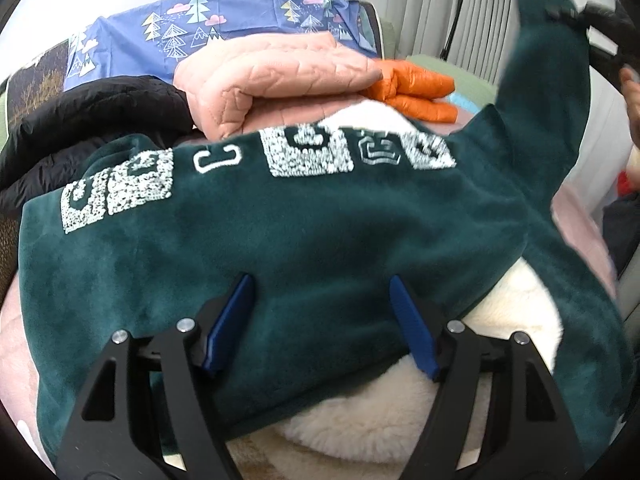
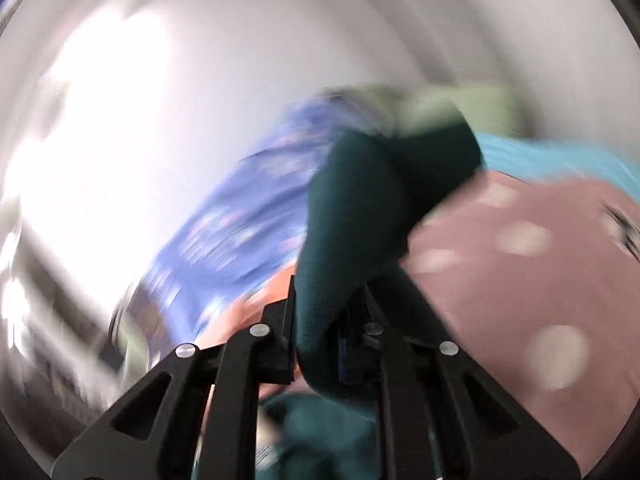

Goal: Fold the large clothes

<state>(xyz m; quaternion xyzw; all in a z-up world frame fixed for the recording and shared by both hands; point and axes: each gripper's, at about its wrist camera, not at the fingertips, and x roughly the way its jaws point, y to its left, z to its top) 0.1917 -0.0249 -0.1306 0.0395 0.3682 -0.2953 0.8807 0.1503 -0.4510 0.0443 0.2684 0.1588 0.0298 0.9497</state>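
Observation:
A dark green fleece sweatshirt (image 1: 280, 232) with white letter patches lies spread across the bed, its cream fleece lining (image 1: 512, 312) showing at the near right. My left gripper (image 1: 322, 292) is open, its blue pads (image 1: 230, 320) just above the green body, holding nothing. One green sleeve (image 1: 548, 92) is lifted up to the right, where my right gripper (image 1: 576, 12) holds its end. In the blurred right wrist view my right gripper (image 2: 320, 320) is shut on the green sleeve (image 2: 360, 208).
A pink quilted jacket (image 1: 272, 80), an orange puffer item (image 1: 416, 88) and a black jacket (image 1: 80, 120) lie behind the sweatshirt. A blue tree-print sheet (image 1: 200, 20) is at the back. Pink dotted bedding (image 2: 520, 260) lies under everything. Curtains (image 1: 460, 8) hang at the right.

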